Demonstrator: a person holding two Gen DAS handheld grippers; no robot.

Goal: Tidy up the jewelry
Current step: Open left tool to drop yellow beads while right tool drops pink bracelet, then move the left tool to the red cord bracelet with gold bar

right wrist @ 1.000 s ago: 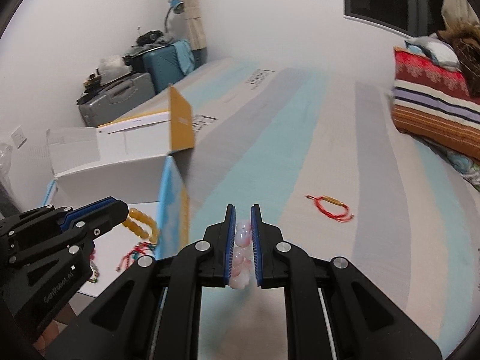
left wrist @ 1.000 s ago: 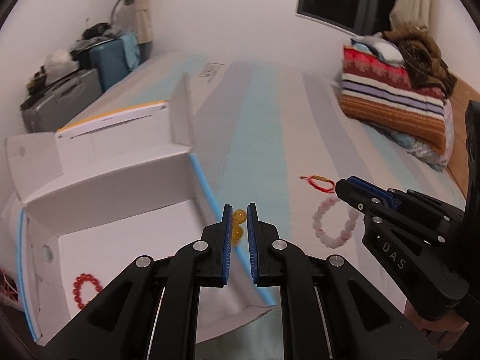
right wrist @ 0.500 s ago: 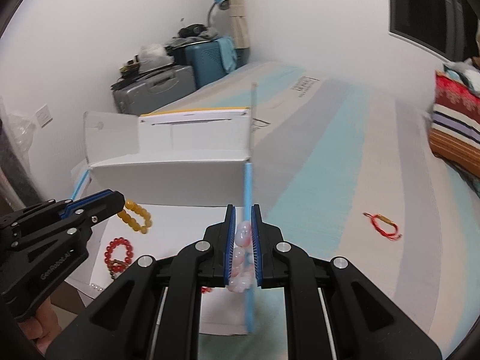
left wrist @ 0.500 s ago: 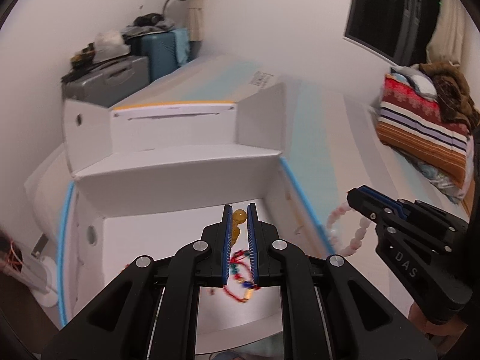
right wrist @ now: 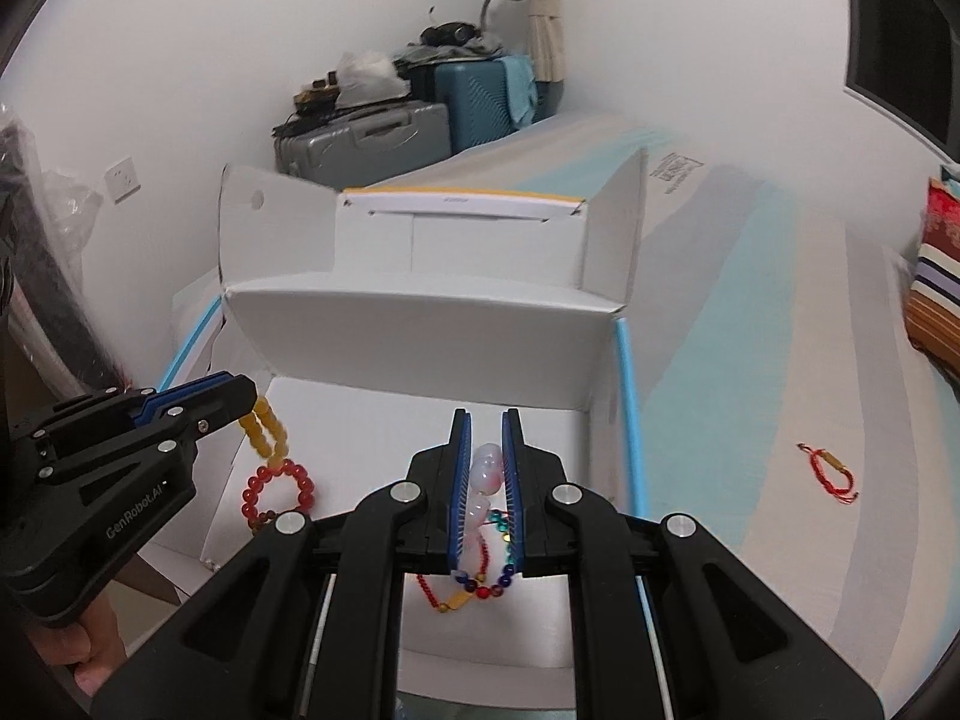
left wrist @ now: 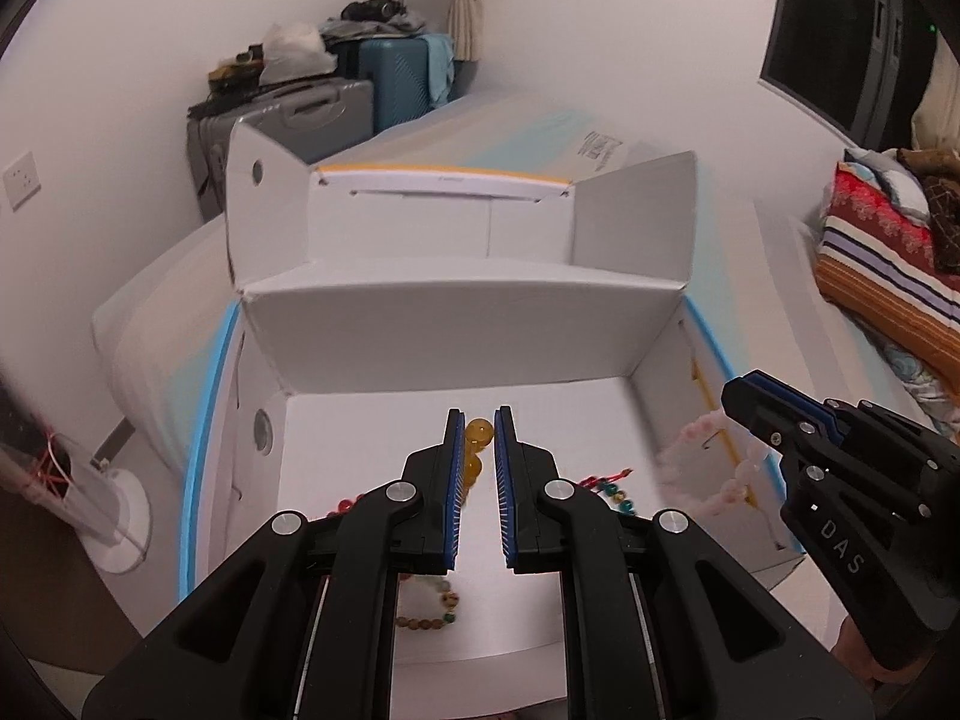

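Note:
My left gripper (left wrist: 479,420) is shut on a yellow bead bracelet (left wrist: 478,433) and holds it over the open white box (left wrist: 468,324). It also shows in the right wrist view (right wrist: 262,427), hanging from the left gripper (right wrist: 243,391). My right gripper (right wrist: 486,420) is shut on a pale pink bead bracelet (right wrist: 485,474) over the box's right half; the bracelet dangles in the left wrist view (left wrist: 690,468). On the box floor lie a red bead bracelet (right wrist: 277,495), a multicoloured bead bracelet (right wrist: 480,585) and a brown bead bracelet (left wrist: 429,621).
A red string bracelet (right wrist: 831,474) lies on the striped mattress (right wrist: 750,360) right of the box. Suitcases (right wrist: 384,132) stand against the far wall. Folded blankets (left wrist: 882,264) sit at the right. The box's flaps (right wrist: 612,228) stand upright at the back.
Both grippers have moved left from the mattress to above the box, each carrying its bracelet. The pink bracelet now hangs inside the box's right edge.

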